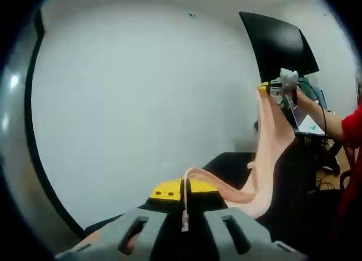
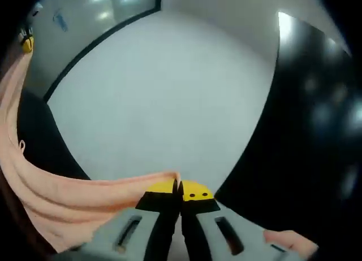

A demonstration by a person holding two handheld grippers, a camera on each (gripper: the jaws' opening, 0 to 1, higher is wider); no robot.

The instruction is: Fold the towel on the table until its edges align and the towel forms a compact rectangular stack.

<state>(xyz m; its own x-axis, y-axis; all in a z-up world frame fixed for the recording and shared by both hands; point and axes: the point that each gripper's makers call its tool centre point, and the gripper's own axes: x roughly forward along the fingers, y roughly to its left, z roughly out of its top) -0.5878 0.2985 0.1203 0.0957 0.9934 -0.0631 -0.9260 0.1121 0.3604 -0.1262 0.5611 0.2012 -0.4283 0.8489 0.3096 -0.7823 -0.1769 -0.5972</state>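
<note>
A pale pink towel (image 1: 270, 153) hangs in the air, stretched between both grippers. In the left gripper view my left gripper (image 1: 184, 188) is shut on one corner, its yellow-tipped jaws closed on the cloth, with a small white tag (image 1: 184, 218) dangling. The right gripper (image 1: 278, 89) appears far right and higher, pinching the other corner. In the right gripper view my right gripper (image 2: 179, 187) is shut on the towel (image 2: 51, 193), which sags away to the left up to the left gripper (image 2: 25, 42) at the top left.
A pale wall fills the background in both views. A black monitor (image 1: 280, 43) stands at the upper right, with a person's red sleeve (image 1: 352, 128) and hand beside the right gripper. Dark surfaces (image 2: 317, 131) lie below and to the right.
</note>
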